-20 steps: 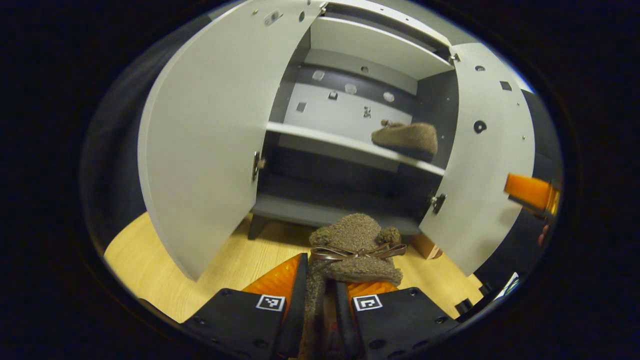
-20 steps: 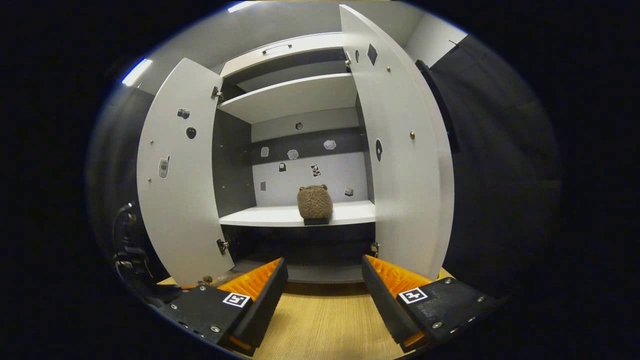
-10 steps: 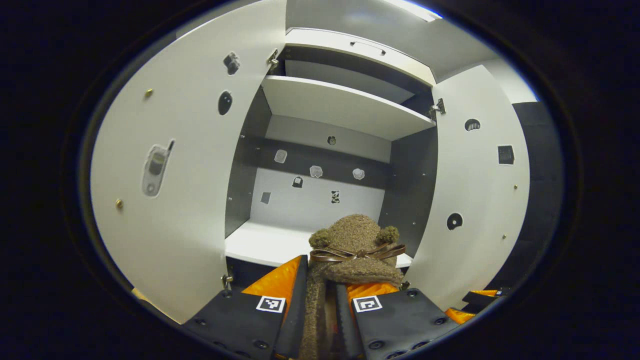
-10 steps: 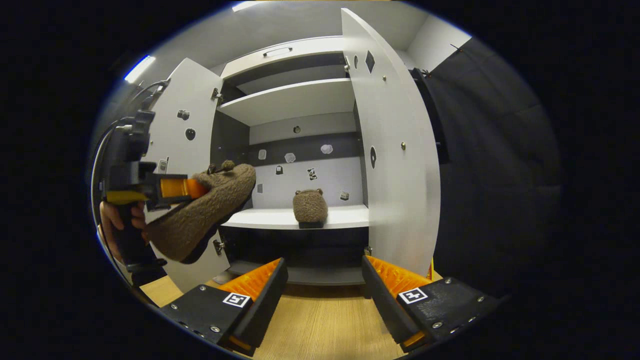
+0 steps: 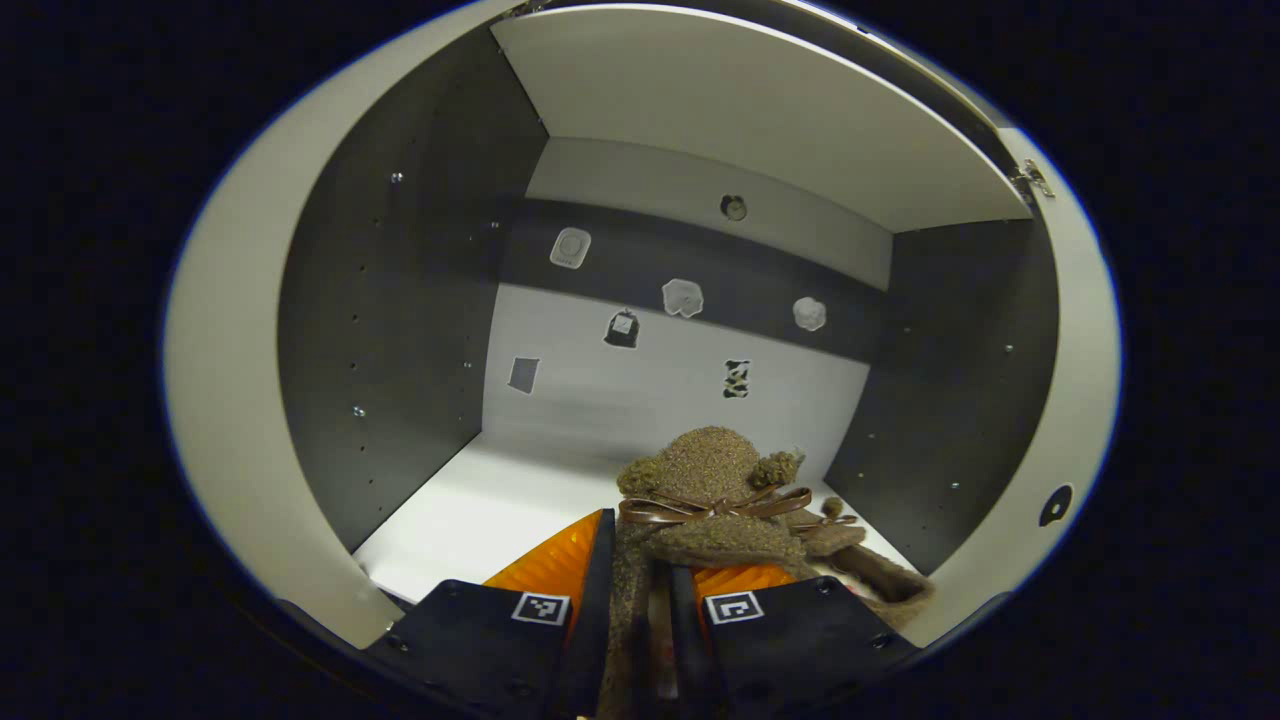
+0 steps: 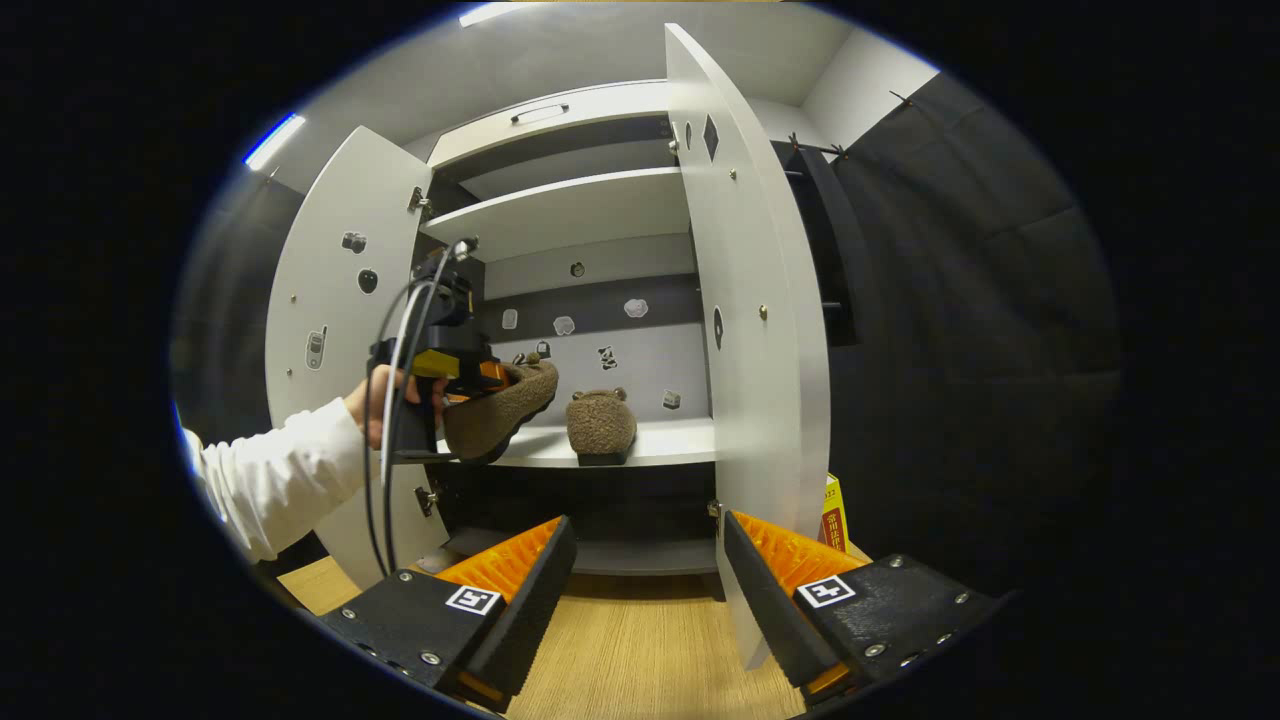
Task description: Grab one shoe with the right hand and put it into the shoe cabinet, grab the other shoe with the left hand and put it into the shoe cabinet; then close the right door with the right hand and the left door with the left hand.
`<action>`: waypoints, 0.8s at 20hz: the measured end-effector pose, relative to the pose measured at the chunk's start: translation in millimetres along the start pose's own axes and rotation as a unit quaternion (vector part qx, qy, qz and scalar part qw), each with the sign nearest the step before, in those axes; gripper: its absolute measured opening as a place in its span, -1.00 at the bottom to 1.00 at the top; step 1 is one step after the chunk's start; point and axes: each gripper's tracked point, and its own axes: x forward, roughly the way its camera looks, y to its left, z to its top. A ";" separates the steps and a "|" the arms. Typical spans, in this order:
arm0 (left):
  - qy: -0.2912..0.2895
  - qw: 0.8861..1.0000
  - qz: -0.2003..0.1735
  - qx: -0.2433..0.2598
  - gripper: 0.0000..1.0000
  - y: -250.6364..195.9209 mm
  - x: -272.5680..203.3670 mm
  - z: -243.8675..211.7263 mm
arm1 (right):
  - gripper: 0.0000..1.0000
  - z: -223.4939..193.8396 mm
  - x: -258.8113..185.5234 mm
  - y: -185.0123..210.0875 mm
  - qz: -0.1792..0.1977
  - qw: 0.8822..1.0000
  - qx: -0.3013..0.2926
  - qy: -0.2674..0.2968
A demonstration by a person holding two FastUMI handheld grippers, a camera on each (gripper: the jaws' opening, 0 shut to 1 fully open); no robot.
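The left gripper (image 5: 640,590) has its fingers closed on the heel of a brown fuzzy shoe (image 5: 705,490), the one with small ears and a brown bow, and holds it over the white middle shelf (image 5: 480,510) of the shoe cabinet (image 6: 560,215). In the right gripper view this same gripper (image 6: 470,375) is at the left front edge of the middle shelf (image 6: 660,445), held by a hand (image 6: 375,400) in a white sleeve (image 6: 270,475), with the carried shoe (image 6: 500,410) tilted toe-up and partly inside the cabinet. The other shoe (image 6: 600,425) rests on that shelf just to the right of the carried one; in the left gripper view it (image 5: 860,570) lies just right of the held shoe, near the cabinet's right wall. The right gripper (image 6: 645,590) hangs in front of the cabinet, low over the wooden floor (image 6: 640,660), its fingers spread wide with nothing between them. The left door (image 6: 330,340) and the right door (image 6: 750,300) both stand open. Small stickers (image 5: 683,297) dot the cabinet's back panel.
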 end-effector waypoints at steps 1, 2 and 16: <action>0.017 1.000 0.010 0.001 -0.26 4.4 15.3 -6.8 | 0.85 0.3 0.5 -1.0 -0.002 1.000 0.002 0.000; 0.032 0.999 0.019 0.001 -0.28 8.6 29.8 -12.8 | 0.85 -0.4 0.1 -2.2 -0.005 1.000 0.003 0.000; 0.082 0.996 0.044 -0.006 0.81 42.8 46.3 -37.4 | 0.84 -5.4 6.9 1.0 0.007 1.000 0.013 0.007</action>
